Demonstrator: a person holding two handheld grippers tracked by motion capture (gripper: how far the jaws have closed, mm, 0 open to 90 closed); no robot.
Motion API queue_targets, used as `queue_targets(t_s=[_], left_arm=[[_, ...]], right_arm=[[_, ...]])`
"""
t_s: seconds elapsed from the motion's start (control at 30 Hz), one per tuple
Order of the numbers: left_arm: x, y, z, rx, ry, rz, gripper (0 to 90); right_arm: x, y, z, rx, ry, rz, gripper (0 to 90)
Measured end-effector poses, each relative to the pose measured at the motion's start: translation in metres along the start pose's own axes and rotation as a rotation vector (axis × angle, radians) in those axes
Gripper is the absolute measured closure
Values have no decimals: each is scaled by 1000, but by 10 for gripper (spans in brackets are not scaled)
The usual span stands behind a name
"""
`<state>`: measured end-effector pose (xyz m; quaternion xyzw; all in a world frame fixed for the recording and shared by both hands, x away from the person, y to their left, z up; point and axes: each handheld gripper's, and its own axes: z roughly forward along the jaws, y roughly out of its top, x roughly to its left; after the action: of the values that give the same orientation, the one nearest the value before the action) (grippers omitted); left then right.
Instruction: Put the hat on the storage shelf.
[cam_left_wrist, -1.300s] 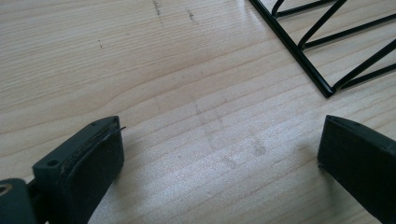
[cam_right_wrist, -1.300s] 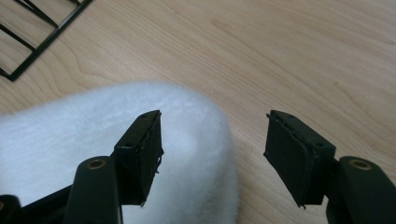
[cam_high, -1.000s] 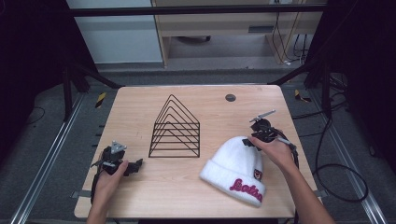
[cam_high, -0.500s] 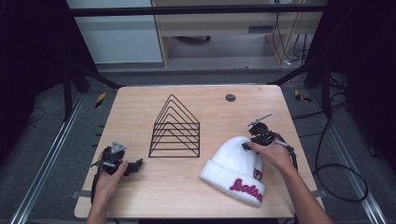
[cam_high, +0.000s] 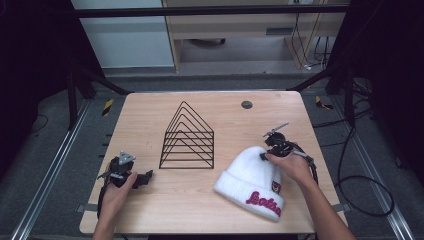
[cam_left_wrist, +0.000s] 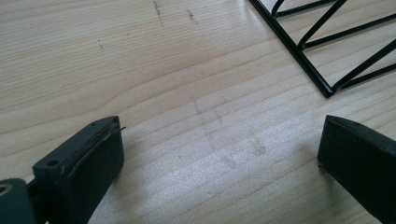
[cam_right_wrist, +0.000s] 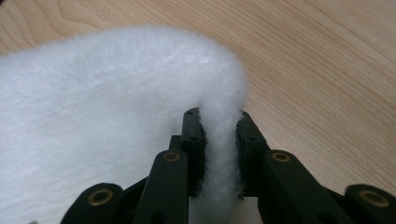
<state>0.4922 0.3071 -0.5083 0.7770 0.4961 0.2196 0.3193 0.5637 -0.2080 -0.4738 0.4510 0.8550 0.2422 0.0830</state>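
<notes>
Right claw (cam_right_wrist: 219, 154) jaws just closed, now pinching the white beanie's (cam_right_wrist: 93, 116) crown fold between them, probably ready to lift; left claw (cam_left_wrist: 219, 163) wide, idle on desk (cam_left_wrist: 187, 70).

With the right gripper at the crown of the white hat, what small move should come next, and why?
Probably a short lift. The right gripper has just been closing, and its fingers now pinch a fold of the white hat, which lies flat on the table. The left gripper rests open, apart from it.
</notes>
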Motion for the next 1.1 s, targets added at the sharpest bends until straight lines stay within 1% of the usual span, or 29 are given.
queue_targets(t_s=[0.13, 0.23, 0.33, 0.37, 0.43, 0.47, 0.57, 0.6, 0.63, 0.67, 0.7, 0.73, 0.8, 0.83, 0.87, 0.9, 1.0, 1.07, 1.1], left_arm=[[0, 0, 0, 0, 0, 0, 0], [0, 0, 0, 0, 0, 0, 0], [0, 0, 0, 0, 0, 0, 0], [0, 0, 0, 0, 0, 0, 0], [0, 0, 0, 0, 0, 0, 0], [0, 0, 0, 0, 0, 0, 0], [0, 0, 0, 0, 0, 0, 0], [0, 0, 0, 0, 0, 0, 0], [0, 0, 0, 0, 0, 0, 0], [0, 0, 0, 0, 0, 0, 0], [0, 0, 0, 0, 0, 0, 0], [0, 0, 0, 1, 0, 1, 0], [0, 0, 0, 1, 1, 1, 0], [-1, 0, -1, 3, 1, 2, 0], [-1, 0, -1, 3, 1, 2, 0], [-1, 0, -1, 2, -1, 1, 0], [-2, 0, -1, -2, -19, 17, 6], [-3, 0, -3, -2, -26, 17, 32], [-3, 2, -7, -14, -31, 11, 38]], right_arm=[[2, 0, -3, 3, -5, -14, 804], [3, 0, -7, -9, -8, -22, 818], [5, 1, -12, -30, -9, -27, 829], [8, 0, -21, -57, -8, -34, 833], [9, 0, -23, -64, -7, -37, 833], [13, 0, -31, -87, -10, -54, 834], [20, -1, -43, -130, -14, -80, 835], [20, -1, -43, -130, -14, -80, 835], [27, -3, -53, -163, -15, -108, 836], [30, -3, -58, -174, -15, -116, 836], [30, -3, -58, -174, -15, -116, 836], [37, -4, -71, -211, -13, -141, 837], [44, -5, -82, -247, -9, -171, 837], [47, -6, -86, -260, -7, -176, 837], [47, -6, -86, -260, -7, -176, 837], [56, -8, -97, -287, -2, -194, 837], [67, -11, -110, -334, 14, -229, 837], [74, -14, -118, -369, 28, -246, 838], [77, -14, -121, -382, 34, -250, 837]])
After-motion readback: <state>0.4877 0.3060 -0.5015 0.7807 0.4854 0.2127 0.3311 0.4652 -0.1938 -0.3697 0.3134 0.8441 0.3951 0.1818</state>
